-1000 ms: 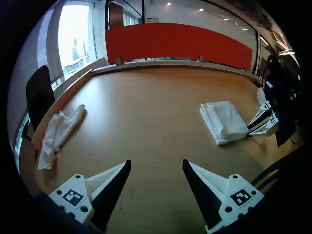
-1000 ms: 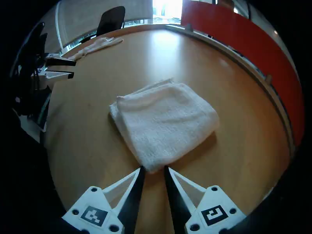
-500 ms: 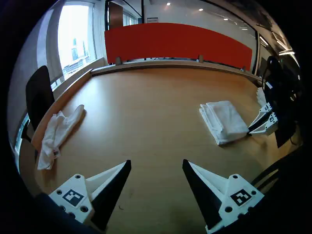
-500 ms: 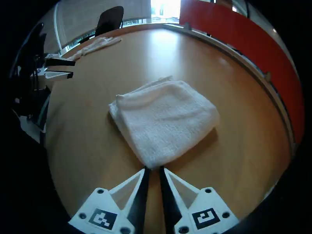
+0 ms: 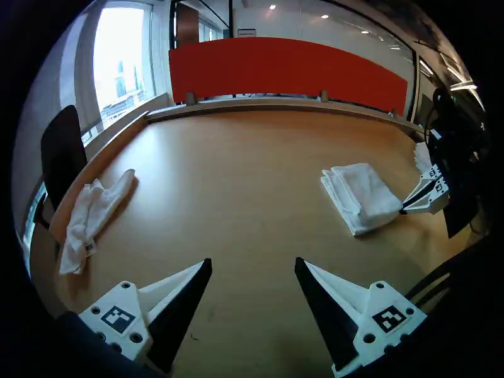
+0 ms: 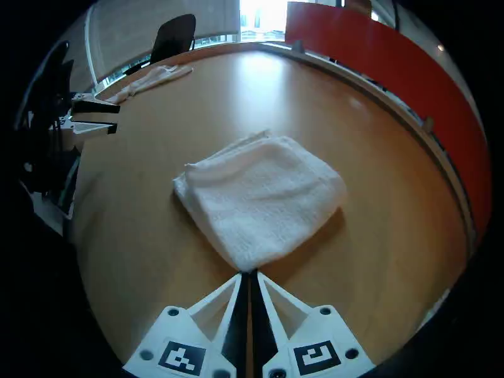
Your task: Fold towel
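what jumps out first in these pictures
A folded white towel lies on the wooden table, with the right gripper closed to a slit at its near corner. A red panel lines the far edge, and a crumpled white cloth lies near the left edge in the left gripper view.

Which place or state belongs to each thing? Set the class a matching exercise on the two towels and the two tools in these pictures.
Column one
1. folded towel
2. crumpled towel
3. left tool
4. right tool

Column two
a. fingers almost together
b. lies near the black chair
c. fingers wide apart
d. its near corner lies at the right tool's tips

Pairs: 1-d, 2-b, 3-c, 4-a
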A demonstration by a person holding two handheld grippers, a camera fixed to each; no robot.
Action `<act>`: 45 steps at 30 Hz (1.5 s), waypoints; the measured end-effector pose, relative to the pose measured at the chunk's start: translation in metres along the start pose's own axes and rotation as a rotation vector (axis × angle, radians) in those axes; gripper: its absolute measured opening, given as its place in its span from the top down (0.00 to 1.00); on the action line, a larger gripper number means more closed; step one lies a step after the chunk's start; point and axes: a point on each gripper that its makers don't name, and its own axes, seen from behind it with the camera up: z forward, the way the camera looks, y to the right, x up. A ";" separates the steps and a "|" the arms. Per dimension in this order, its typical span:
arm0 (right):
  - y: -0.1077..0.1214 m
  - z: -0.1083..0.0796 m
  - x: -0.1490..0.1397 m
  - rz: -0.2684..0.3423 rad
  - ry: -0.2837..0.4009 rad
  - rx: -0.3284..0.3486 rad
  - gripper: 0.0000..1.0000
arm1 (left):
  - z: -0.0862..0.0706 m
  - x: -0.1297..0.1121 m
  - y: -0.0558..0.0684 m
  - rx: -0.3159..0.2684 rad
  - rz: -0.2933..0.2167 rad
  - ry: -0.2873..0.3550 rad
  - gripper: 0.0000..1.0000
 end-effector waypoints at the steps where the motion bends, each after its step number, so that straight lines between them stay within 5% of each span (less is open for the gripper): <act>1: 0.001 -0.001 0.002 -0.001 0.004 -0.003 0.98 | 0.000 0.000 0.000 0.000 0.000 0.000 0.02; 17: 0.017 -0.026 0.066 -0.038 0.113 -0.053 0.98 | -0.001 0.004 -0.004 0.007 -0.009 0.019 0.02; 36: 0.046 -0.083 0.168 -0.167 0.241 -0.117 0.98 | -0.001 0.020 -0.005 0.001 0.000 0.048 0.02; 45: 0.068 -0.107 0.186 -0.179 0.272 -0.173 0.98 | -0.003 0.024 -0.004 -0.002 -0.001 0.057 0.02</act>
